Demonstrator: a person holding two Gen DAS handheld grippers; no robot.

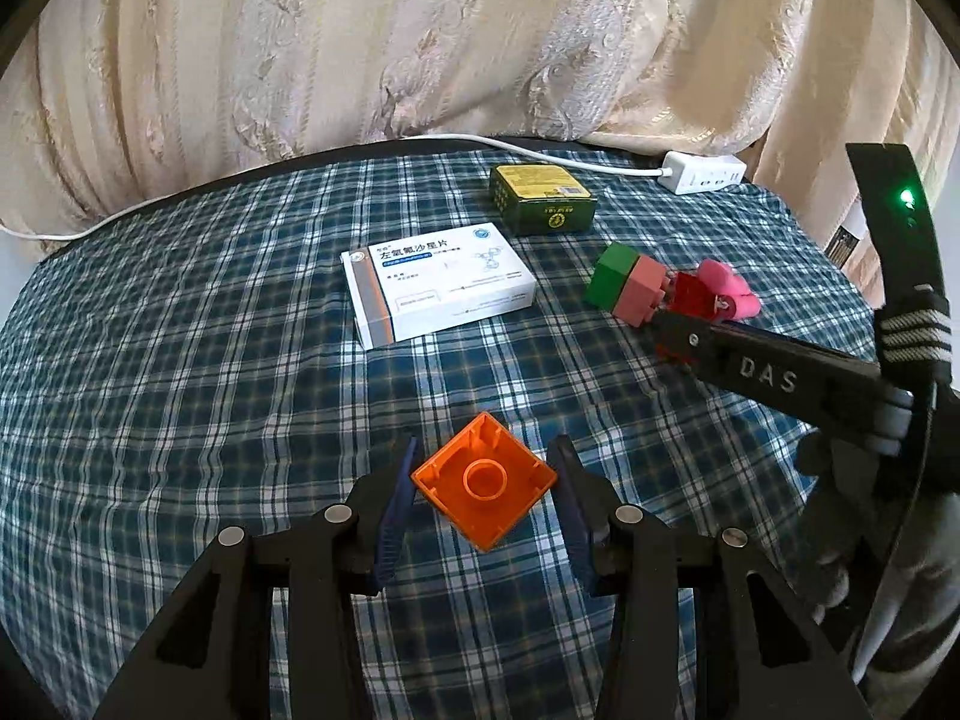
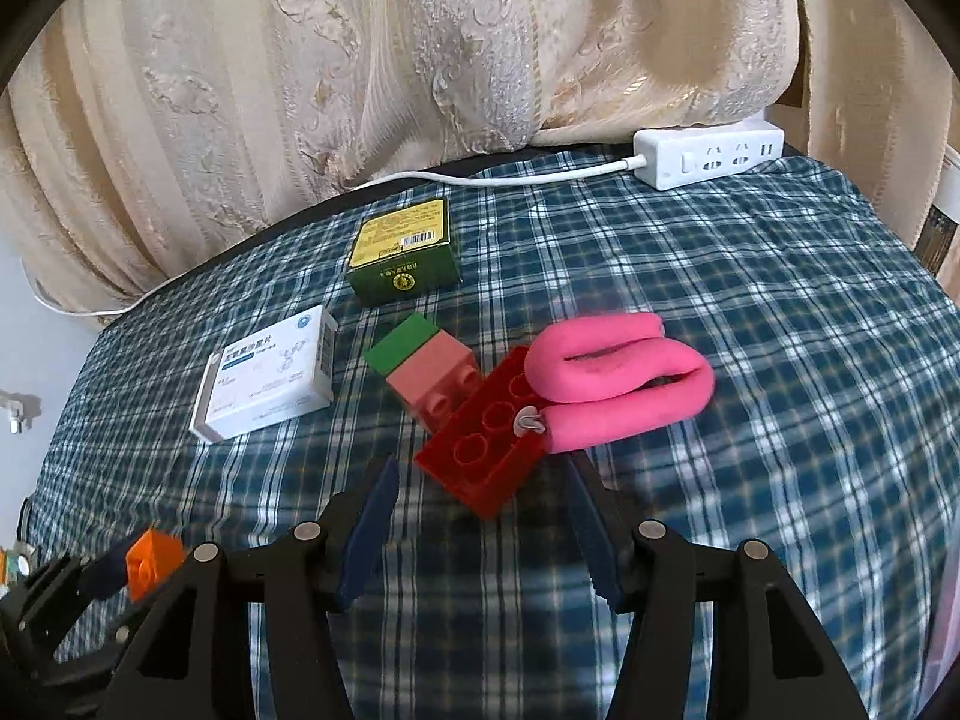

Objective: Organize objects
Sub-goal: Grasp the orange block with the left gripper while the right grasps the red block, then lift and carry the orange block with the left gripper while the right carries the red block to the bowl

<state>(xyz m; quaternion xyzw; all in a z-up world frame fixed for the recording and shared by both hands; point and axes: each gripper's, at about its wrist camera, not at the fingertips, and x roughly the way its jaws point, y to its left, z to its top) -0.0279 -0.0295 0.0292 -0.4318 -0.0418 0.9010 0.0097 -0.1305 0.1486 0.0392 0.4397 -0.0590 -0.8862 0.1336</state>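
A: What did the left wrist view show?

B: The left hand-held gripper point(image 1: 483, 495) was clenched on the orange brick point(image 1: 482, 483), one blue finger against each side, with the brick's hollow underside facing the camera. It hung over the plaid cloth point(image 1: 180, 420). Ahead and a little left of it lay the white box point(image 1: 435, 282), flat on the cloth. Farther ahead sat the green box point(image 1: 543, 198). Ahead to the right was the green-pink block point(image 1: 624, 285), and just beyond that the red brick point(image 1: 690, 294) and the pink foam loop point(image 1: 729, 294). The right hand-held gripper point(image 1: 672, 333) reached in from the right, with its tips at the red brick.

A: And the right wrist view?

B: The right hand-held gripper point(image 2: 483, 519) was released, its jaws spread wide. The red brick point(image 2: 483, 450) lay studs up just ahead of it, with its near corner between the fingertips point(image 2: 369, 525), apart from both. The pink foam loop point(image 2: 624, 381) lay just ahead to the right, overlapping the brick's far right edge. The green-pink block point(image 2: 423, 366) sat just beyond the brick, touching it. The white box point(image 2: 270, 375) was ahead to the left and the green box point(image 2: 405, 252) farther ahead. The power strip point(image 2: 711, 156) sat at the far edge, by the curtain point(image 2: 360, 60). The orange brick point(image 2: 153, 561) showed low at the left, in the other gripper.
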